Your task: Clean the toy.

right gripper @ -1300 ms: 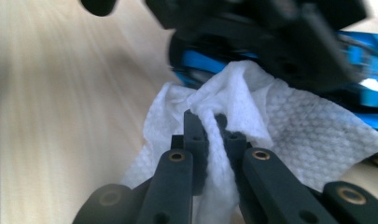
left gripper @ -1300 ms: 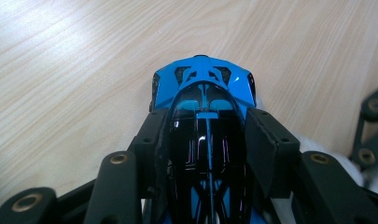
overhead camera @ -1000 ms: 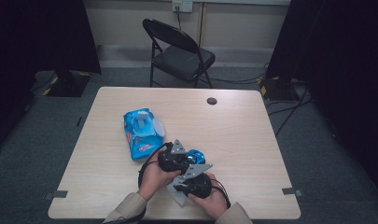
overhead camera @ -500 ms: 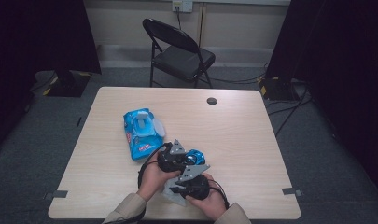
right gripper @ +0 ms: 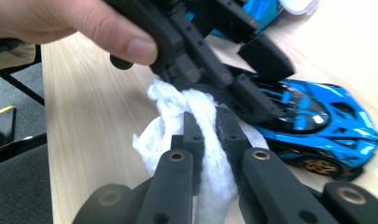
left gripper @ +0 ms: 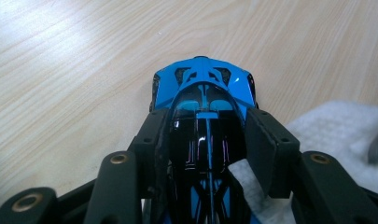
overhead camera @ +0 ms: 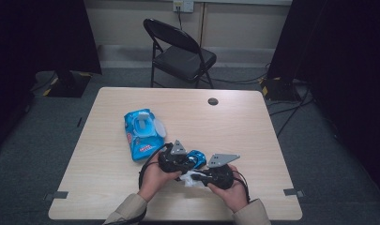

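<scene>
Near the front edge of the table (overhead camera: 108,187), a person is working with a gripper in each hand. Left gripper (left gripper: 207,135) is clamping a blue toy car (left gripper: 203,88) by its flanks, both pads pressing on the cabin sides, nose pointing away along the jaws. Car is sitting low over the wood; whether the wheels are touching, cannot tell from the left gripper view. From above, the toy car (overhead camera: 195,158) is lying between the two hands, just right of the left gripper (overhead camera: 174,161).

Right gripper (right gripper: 209,130) is pinching a bunched white wipe (right gripper: 210,154), jaws closed tight on the wad. Wipe is hanging beside the car's near flank, close to the left gripper's jaw, contact with the bodywork not certain. From above, the right gripper (overhead camera: 204,178) and wipe (overhead camera: 192,180) are showing just below the car.

A blue wipes pack (overhead camera: 141,133), lid flipped open, is lying to the left on the table, apart from the hands. A folding chair (overhead camera: 180,51) is standing beyond the far edge.

Judgement: cleaning step under way, car being steadied for wiping. Next move is likely calling for the wad to be brought onto the car's body and drawn along it, the left grip staying firm so the car is not twisting out.
</scene>
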Motion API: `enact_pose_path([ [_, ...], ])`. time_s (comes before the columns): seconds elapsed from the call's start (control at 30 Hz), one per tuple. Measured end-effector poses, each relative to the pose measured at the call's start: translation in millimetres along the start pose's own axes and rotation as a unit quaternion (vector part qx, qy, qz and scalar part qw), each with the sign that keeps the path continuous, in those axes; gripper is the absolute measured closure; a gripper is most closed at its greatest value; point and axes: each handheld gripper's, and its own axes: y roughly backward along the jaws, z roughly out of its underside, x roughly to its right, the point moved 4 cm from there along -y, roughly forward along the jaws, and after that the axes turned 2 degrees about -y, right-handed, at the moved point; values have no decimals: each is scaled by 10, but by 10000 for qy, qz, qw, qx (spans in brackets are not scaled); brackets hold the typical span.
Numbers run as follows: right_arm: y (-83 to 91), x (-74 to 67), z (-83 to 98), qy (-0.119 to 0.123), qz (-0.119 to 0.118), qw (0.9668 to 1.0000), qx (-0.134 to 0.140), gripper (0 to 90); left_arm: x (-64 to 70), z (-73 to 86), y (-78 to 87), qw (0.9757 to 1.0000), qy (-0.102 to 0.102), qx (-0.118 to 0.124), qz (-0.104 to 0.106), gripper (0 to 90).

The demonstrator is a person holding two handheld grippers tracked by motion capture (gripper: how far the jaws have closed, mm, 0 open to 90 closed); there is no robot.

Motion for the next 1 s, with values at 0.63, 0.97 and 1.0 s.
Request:
enact_pose_path([
  [0.63,386,493,21,-700,644,9929,714,854,9,5,-1,10000,18,23,-9,516],
  [0.97,271,692,118,-879,1214,9866,642,854,11,10,2,10000,-14,22,-31,516],
  [1.0,261,705,126,-893,1294,9855,633,854,11,11,4,10000,-20,18,-29,516],
])
